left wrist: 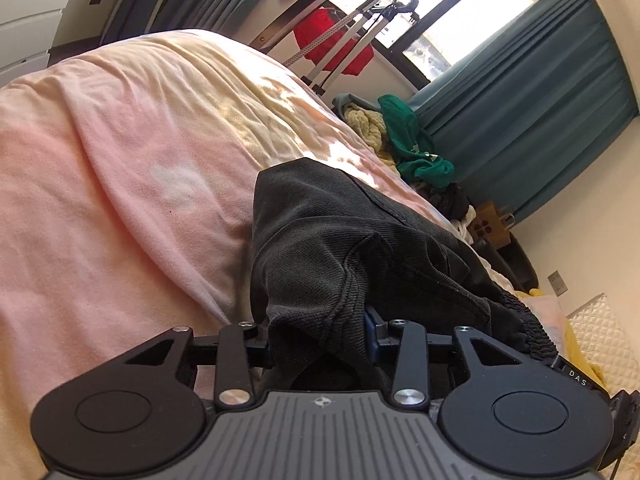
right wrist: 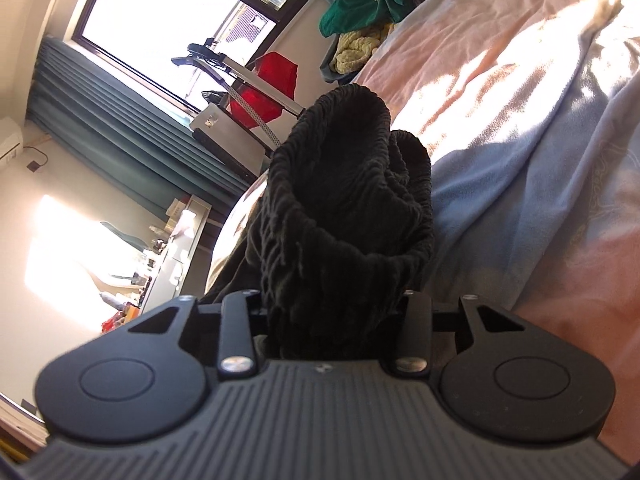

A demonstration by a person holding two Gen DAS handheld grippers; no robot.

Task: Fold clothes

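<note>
A dark charcoal garment (left wrist: 328,248) with a ribbed elastic waistband lies on the pink bedspread (left wrist: 100,168). In the left wrist view my left gripper (left wrist: 320,340) is shut on a bunched fold of this fabric, which fills the gap between the jaws and hides the pads. In the right wrist view my right gripper (right wrist: 334,316) is shut on the gathered waistband of the same dark garment (right wrist: 344,200), whose opening stands up in front of the camera. The fingertips of both grippers are buried in cloth.
A pile of clothes with a green garment (left wrist: 412,140) and a yellow knit (left wrist: 364,124) sits at the bed's far end. A red item (left wrist: 332,40) hangs on a rack by the window. Teal curtains (left wrist: 532,92) hang beyond. A light blue blanket (right wrist: 520,184) lies beside the garment.
</note>
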